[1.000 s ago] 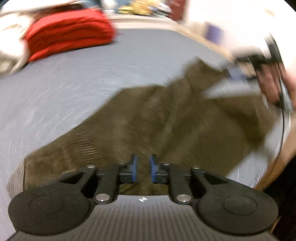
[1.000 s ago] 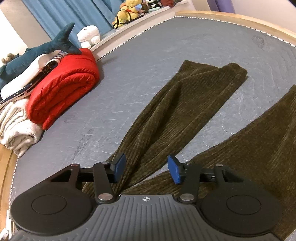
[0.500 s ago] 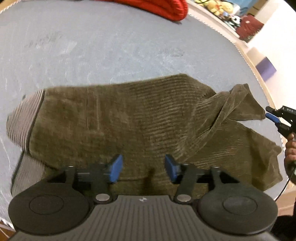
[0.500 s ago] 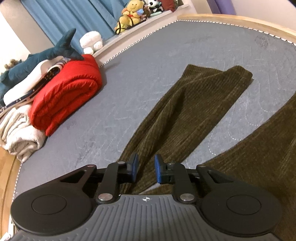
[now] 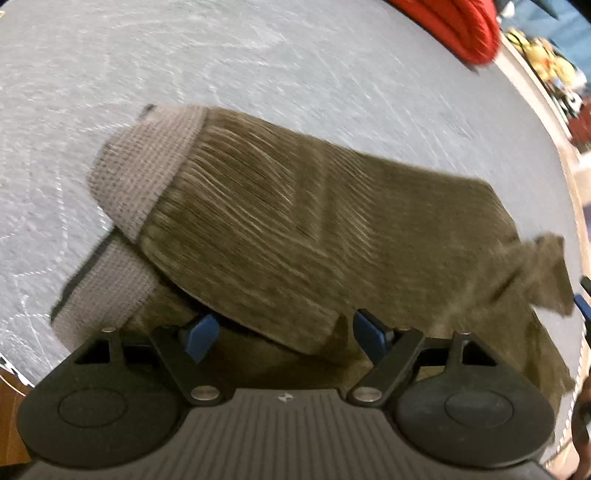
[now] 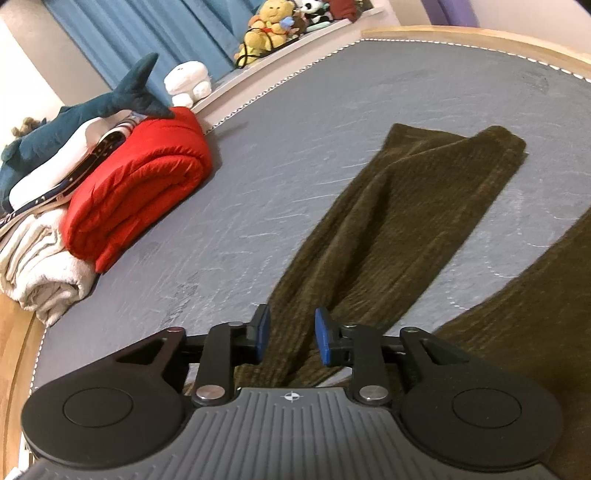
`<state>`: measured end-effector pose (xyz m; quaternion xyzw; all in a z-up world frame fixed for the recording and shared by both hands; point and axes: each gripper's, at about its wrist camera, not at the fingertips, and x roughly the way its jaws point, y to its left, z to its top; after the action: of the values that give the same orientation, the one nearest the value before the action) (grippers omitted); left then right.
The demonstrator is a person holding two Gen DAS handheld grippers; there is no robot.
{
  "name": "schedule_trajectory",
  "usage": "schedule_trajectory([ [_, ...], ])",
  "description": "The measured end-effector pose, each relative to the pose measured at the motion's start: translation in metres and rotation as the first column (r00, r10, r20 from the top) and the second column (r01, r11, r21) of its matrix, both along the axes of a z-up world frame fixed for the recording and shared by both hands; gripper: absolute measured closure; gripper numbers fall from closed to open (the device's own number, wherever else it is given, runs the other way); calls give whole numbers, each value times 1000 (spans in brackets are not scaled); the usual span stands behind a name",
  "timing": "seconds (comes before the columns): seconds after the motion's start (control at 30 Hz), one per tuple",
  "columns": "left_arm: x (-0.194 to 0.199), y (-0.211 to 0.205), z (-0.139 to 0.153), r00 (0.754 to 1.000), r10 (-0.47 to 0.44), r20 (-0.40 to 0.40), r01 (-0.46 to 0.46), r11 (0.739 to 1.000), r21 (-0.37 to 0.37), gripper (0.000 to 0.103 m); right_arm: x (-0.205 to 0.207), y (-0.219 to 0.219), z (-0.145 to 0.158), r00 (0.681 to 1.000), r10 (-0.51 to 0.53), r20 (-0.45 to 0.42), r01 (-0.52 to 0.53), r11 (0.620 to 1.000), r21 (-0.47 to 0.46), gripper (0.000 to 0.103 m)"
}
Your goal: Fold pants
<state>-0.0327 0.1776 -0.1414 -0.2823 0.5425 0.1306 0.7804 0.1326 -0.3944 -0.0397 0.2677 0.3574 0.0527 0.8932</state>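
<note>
Olive-brown corduroy pants (image 5: 295, 229) lie on the grey mattress (image 5: 258, 66), upper part folded over itself, with the grey ribbed waistband (image 5: 147, 166) at the left. My left gripper (image 5: 284, 334) is open just above the near fold edge, touching nothing I can see. In the right wrist view one pant leg (image 6: 399, 221) stretches away to its hem; the other leg (image 6: 535, 314) lies at the right. My right gripper (image 6: 291, 334) has its jaws a little apart with leg fabric between the pads; contact is unclear.
A rolled red blanket (image 6: 136, 195) and white towels (image 6: 40, 269) lie at the mattress's left end, with a plush shark (image 6: 88, 114) on top. Stuffed toys (image 6: 266, 33) sit on a ledge before blue curtains. A wooden rim (image 6: 480, 40) borders the mattress.
My left gripper went from nearly shut to wide open and the waist part now lies folded over. My right gripper narrowed around the leg, then widened slightly.
</note>
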Motion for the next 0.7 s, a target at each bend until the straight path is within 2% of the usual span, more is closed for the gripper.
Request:
schedule_trajectory([
  [0.1,2,3,-2,1000,14,-1,-14,999,42,23,4,16,0,1000,15,2,-14,1000,-17,63],
  [0.17,5,2,-2,1000,19,11,-19,998,60,37,7,25,1,1000,24,1,-24,999,-29,58],
  [0.2,6,0,-2,1000,16,18,-17,998,67,41,9,30,1,1000,28,-4,-28,999,-36,56],
  [0.27,9,-2,0,1000,5,29,-7,997,79,58,15,37,1,999,29,-15,-29,999,-44,46],
  [0.37,11,-3,5,999,-4,44,0,997,80,72,40,42,4,999,-10,-39,6,995,-102,39],
  [0.53,10,-3,10,998,-9,58,4,997,79,81,106,59,-5,994,-37,-106,10,970,-243,28],
  [0.7,7,-1,14,998,-11,65,7,997,72,81,152,86,-34,977,-39,-208,-46,919,-392,27],
])
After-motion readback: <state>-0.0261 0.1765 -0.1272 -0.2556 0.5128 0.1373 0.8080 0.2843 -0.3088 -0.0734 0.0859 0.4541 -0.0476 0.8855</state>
